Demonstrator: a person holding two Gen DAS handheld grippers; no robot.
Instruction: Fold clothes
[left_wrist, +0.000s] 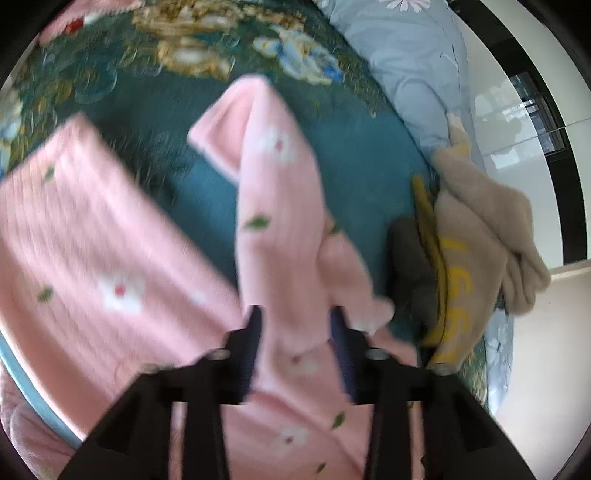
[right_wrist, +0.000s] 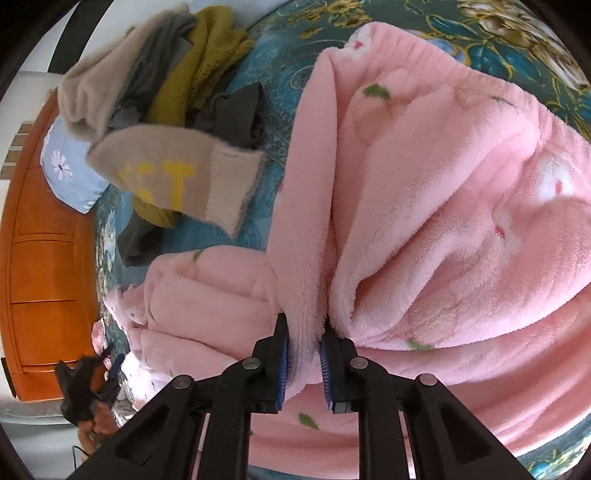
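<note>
Garment: the pink fleece garment with white flowers and green leaves (right_wrist: 443, 206) lies bunched on the bed, filling the right wrist view from 12 to 5 o'clock; in the left wrist view a limb of it (left_wrist: 275, 206) runs up toward 12 o'clock, blurred.
Right gripper (right_wrist: 303, 363): pinching a thick fold of the pink fleece between its blue pads (right_wrist: 282, 363).
Left gripper (left_wrist: 295, 343): fleece passes between its fingers; it looks pinched on the cloth, though blur softens the contact.
Step in hand: judged to be carrying a held edge across for a fold.
Doing it well: keep both grips level, draw the cloth taut, lay edge onto edge, and release only once it lies flat.
Risk: plush fleece is bulky and may slump or drag layers beneath.
Surface: teal bedspread with gold floral print (left_wrist: 207, 177).
Nearby: a heap of beige, mustard and grey clothes (right_wrist: 155, 110) at 10 o'clock in the right view.
Room: pale blue daisy-print pillow (right_wrist: 70, 166), orange wooden headboard (right_wrist: 40, 258) at 9 o'clock.
</note>
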